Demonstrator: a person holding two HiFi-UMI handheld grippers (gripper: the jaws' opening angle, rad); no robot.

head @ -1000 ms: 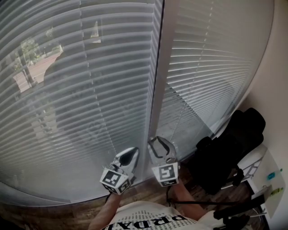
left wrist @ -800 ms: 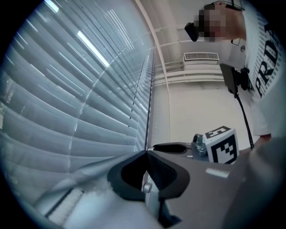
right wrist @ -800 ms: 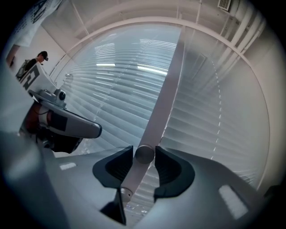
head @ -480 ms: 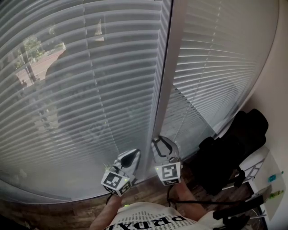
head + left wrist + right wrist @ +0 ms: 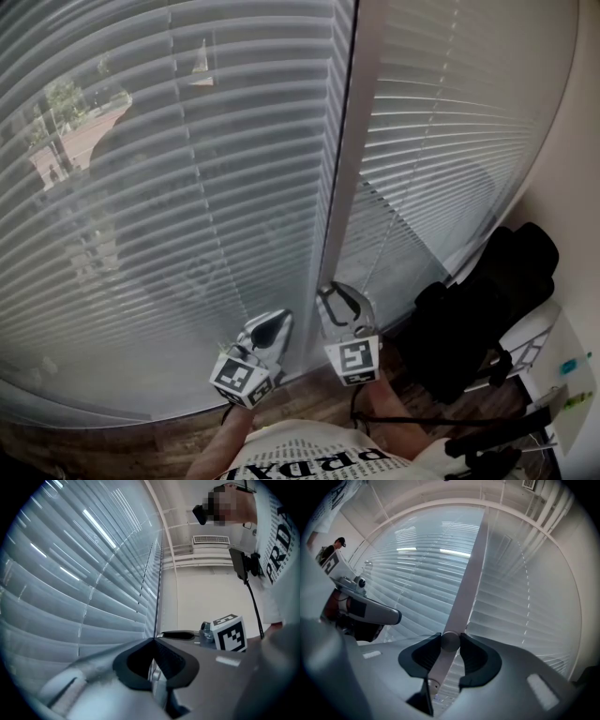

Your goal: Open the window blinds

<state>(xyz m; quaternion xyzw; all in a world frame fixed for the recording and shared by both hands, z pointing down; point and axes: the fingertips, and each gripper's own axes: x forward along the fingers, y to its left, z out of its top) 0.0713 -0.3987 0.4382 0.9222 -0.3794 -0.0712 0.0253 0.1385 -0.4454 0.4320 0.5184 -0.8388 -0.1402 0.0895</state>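
Fingers (image 5: 476,654) of the right gripper (image 5: 450,641) are pressed from both sides onto a small round grey knob (image 5: 450,642); whether it is the end of a blind wand cannot be told. Directly beyond it rises the pale mullion (image 5: 471,569) that divides the two panes. The left gripper (image 5: 153,640) has its dark pads (image 5: 176,660) brought together with nothing between them, tips pointing up along the slats.

From the head view, both grippers sit side by side low in front of the window, the left gripper (image 5: 277,320) just left of the mullion (image 5: 344,169) and the right gripper (image 5: 328,290) at its foot. Each carries its marker cube, the left cube (image 5: 242,377) and the right cube (image 5: 352,359), with a bare forearm (image 5: 380,405) behind the right one.

The blinds hang fully lowered. The left blind (image 5: 187,197) is darker, and a tree and building show dimly through its slats. The right blind (image 5: 441,131) is paler, with a thin line (image 5: 394,234) running down its face toward the right gripper.

Off to the right, a black chair (image 5: 483,314) stands beside the edge of a white surface (image 5: 548,361).
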